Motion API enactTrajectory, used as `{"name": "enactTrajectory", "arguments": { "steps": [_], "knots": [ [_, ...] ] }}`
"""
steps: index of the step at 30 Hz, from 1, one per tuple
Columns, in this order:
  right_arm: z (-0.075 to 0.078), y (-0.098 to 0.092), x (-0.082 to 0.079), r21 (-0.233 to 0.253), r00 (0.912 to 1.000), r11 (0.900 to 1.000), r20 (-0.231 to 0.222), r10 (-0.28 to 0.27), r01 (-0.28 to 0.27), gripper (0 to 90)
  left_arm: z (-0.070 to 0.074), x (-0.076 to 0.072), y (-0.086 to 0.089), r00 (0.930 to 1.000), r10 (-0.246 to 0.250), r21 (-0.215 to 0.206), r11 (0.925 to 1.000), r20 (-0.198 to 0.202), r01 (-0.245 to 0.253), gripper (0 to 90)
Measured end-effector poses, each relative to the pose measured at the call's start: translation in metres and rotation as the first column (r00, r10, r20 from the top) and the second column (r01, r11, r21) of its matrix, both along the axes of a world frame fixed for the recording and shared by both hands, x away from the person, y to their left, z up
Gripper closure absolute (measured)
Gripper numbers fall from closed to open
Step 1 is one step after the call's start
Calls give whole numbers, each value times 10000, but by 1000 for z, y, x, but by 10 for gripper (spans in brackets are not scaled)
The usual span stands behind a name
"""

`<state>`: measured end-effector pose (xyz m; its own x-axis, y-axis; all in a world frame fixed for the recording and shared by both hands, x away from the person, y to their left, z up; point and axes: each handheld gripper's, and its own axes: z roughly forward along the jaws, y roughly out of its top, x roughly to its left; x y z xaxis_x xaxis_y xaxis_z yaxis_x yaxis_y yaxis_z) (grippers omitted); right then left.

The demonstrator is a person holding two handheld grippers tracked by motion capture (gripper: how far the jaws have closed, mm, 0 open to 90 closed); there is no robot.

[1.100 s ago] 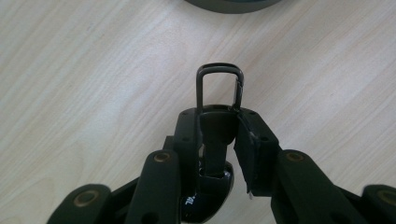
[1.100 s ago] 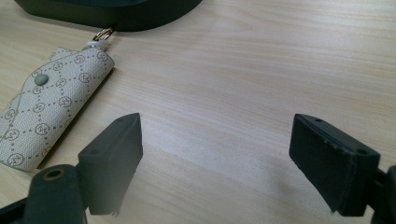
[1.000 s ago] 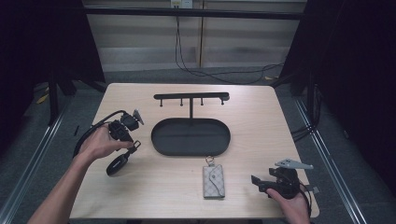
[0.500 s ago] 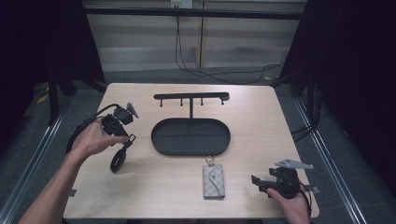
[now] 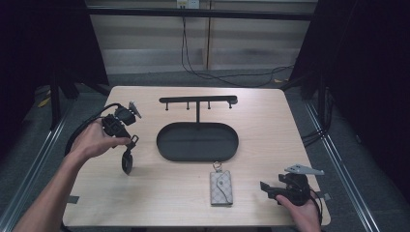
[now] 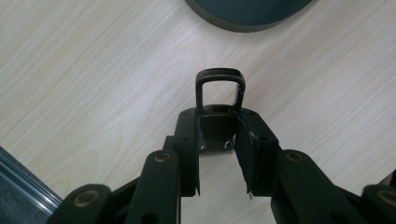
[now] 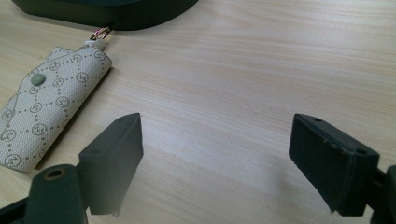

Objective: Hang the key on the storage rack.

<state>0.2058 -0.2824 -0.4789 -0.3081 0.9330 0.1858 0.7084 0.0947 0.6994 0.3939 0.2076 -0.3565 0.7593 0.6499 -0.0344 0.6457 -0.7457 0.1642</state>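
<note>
1. The black key fob sits clamped between the jaws of the left claw; its loop end projects past the jaw tips.
2. In the high view, the fob hangs below the left claw, low over the bench and left of the oval tray.
3. The right claw stands wide with nothing between its jaws, near the bench's front right corner.
4. The patterned key pouch lies just beside the right claw's left jaw, its ring touching the tray rim.

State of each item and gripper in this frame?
left gripper: shut on black key fob, held above the table
black key fob: gripped, hanging
right gripper: open, holding nothing
key case: snapped shut, flat on table
oval tray: holds nothing
hook rack: hooks bare
</note>
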Motion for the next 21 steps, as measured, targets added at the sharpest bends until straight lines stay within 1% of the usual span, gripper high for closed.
{"name": "enactTrajectory", "arguments": {
  "steps": [1,4,6,7,8,9,10,11,12,14,15,16,17,18,19,21],
  "knots": [
    [0,0,0,-18,10000,10000,24,10,-10,174,2,0,1,10000,17,-105,9999,38,-17,710],
    [0,0,0,-6,10000,10000,15,14,-14,175,6,-1,2,9999,-104,-37,9999,126,105,710],
    [0,0,0,-2,10000,10000,-31,0,0,174,8,-1,2,10000,-9,-55,10000,90,10,709],
    [0,0,0,0,10000,10000,-36,1,-1,174,9,-2,2,9997,72,27,10000,229,-73,709],
    [0,0,0,-2,10000,10000,-30,-2,2,174,9,-1,2,9999,90,-87,9999,90,-90,709],
    [0,0,0,-5,10000,10000,-29,2,-2,174,11,-1,2,10000,60,-56,10000,74,-60,709],
    [0,0,0,-5,10000,10000,-22,0,-1,174,11,-1,1,9999,135,-85,9999,98,-134,709],
    [0,0,0,2,10000,10000,-17,-7,7,174,13,-1,1,9999,102,-68,9999,67,-102,709],
    [0,0,0,2,10000,10000,-17,-7,7,174,14,-1,0,9997,206,-51,9998,105,-206,709],
    [0,-1,0,-3,10000,10000,-36,-11,11,174,16,-1,-1,9999,129,52,9999,20,-129,709],
    [0,-1,1,-7,10000,10000,-25,-1,1,174,17,-2,-2,9998,186,20,9998,-10,-186,709],
    [0,0,1,-4,10000,10000,-27,-1,1,174,18,-1,-2,9999,102,72,9999,-11,-102,709],
    [0,0,0,-5,10000,10000,-38,2,-2,174,20,-1,-2,9997,216,-32,9998,-72,-216,709],
    [0,0,0,-8,10000,10000,-31,11,-11,174,21,-1,-2,9996,235,-13,9997,-172,-235,709],
    [0,0,0,-7,10000,10000,-24,10,-10,174,22,0,-3,9995,221,149,9997,-204,-218,709],
    [0,-1,1,-2,10000,10000,-32,-2,2,174,23,-1,-4,9991,387,139,9992,-173,-385,709]
  ]
}}
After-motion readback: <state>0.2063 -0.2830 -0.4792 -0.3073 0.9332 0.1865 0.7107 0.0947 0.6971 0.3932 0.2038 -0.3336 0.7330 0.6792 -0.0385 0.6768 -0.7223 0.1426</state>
